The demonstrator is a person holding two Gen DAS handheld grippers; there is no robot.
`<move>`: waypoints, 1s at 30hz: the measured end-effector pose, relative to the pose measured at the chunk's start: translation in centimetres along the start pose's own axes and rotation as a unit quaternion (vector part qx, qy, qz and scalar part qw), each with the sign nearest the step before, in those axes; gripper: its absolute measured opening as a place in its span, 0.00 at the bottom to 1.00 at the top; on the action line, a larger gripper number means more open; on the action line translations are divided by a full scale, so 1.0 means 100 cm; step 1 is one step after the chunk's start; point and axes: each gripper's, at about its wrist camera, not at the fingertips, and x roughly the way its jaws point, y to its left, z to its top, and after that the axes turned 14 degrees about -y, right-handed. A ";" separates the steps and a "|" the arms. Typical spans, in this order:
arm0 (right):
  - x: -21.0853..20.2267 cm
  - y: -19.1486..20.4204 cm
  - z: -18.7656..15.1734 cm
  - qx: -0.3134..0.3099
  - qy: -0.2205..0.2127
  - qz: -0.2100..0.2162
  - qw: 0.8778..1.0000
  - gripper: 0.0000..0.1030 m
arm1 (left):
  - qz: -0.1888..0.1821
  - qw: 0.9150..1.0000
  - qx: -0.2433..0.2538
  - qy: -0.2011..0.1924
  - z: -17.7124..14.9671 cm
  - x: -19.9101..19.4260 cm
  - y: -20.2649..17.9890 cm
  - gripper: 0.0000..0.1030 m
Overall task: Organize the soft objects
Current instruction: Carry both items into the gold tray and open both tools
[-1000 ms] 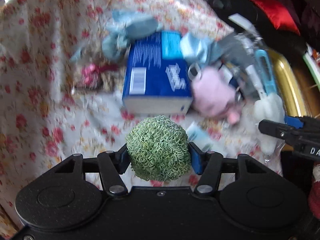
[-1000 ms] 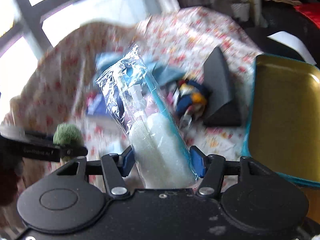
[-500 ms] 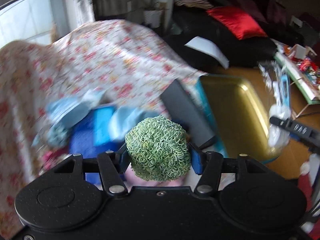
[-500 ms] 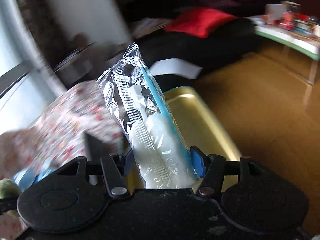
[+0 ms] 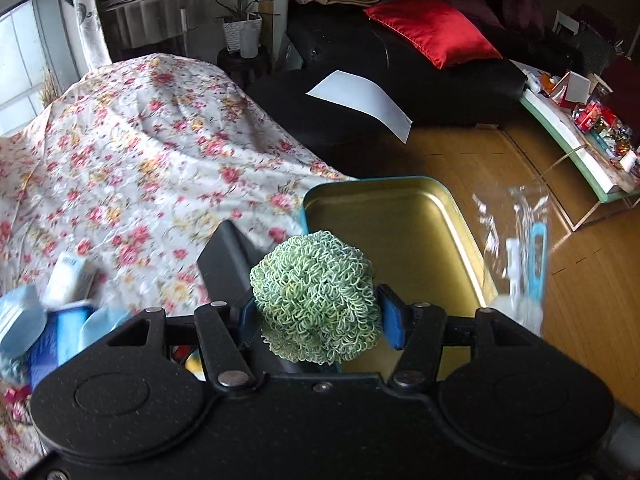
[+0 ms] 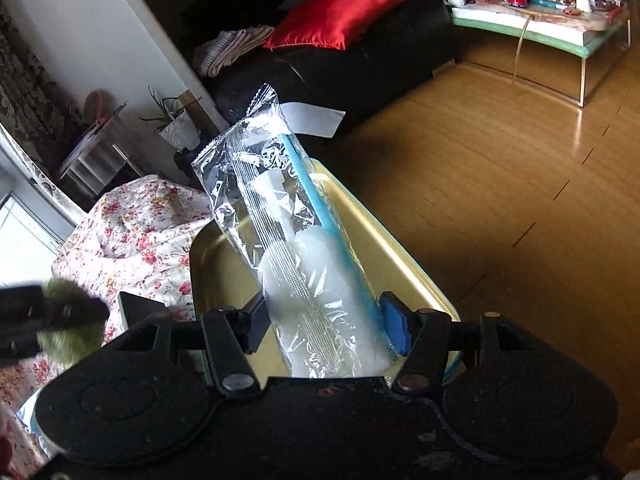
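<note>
With both loads in the air over the tin tray [image 5: 452,216], my left gripper [image 5: 316,316] clamps the green scrubber [image 5: 316,300] and my right gripper [image 6: 324,324] pinches the wrapped sponge brush [image 6: 296,240]. Nothing lies in the tray yet; other soft items wait on the floral cloth [image 5: 132,160].

Green looped scrubber [image 5: 316,300]; gold tray [image 5: 404,216] showing a teal rim; white cloth [image 5: 140,152] bearing red and yellow flowers; clear packet [image 6: 296,248] showing a blue handle; red cushion [image 5: 432,36].
</note>
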 end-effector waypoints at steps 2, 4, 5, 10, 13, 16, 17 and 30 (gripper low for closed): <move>0.001 -0.001 -0.002 0.003 0.003 0.001 1.000 0.57 | 0.000 1.000 0.004 0.000 0.004 0.006 -0.006 0.54; 0.002 -0.005 -0.001 0.006 0.004 0.002 1.000 0.57 | 0.000 1.000 0.009 0.001 0.008 0.014 -0.011 0.54; 0.002 -0.005 -0.001 0.006 0.004 0.002 1.000 0.57 | 0.000 1.000 0.011 0.003 0.010 0.018 -0.015 0.54; 0.003 -0.007 -0.001 0.006 0.010 0.004 1.000 0.58 | -0.004 1.000 0.021 0.014 0.014 0.034 -0.025 0.55; 0.003 -0.005 -0.001 -0.001 0.007 -0.004 1.000 0.64 | -0.003 0.999 0.027 0.019 0.014 0.040 -0.030 0.58; 0.003 -0.003 0.000 -0.004 0.001 -0.005 1.000 0.67 | -0.001 0.999 0.028 0.018 0.013 0.042 -0.033 0.63; 0.003 -0.003 0.000 -0.004 0.000 -0.004 1.000 0.67 | 0.001 0.999 0.030 0.018 0.012 0.042 -0.034 0.65; 0.006 -0.002 -0.001 -0.011 0.003 -0.008 1.000 0.68 | 0.013 0.999 0.024 0.022 0.005 0.036 -0.024 0.67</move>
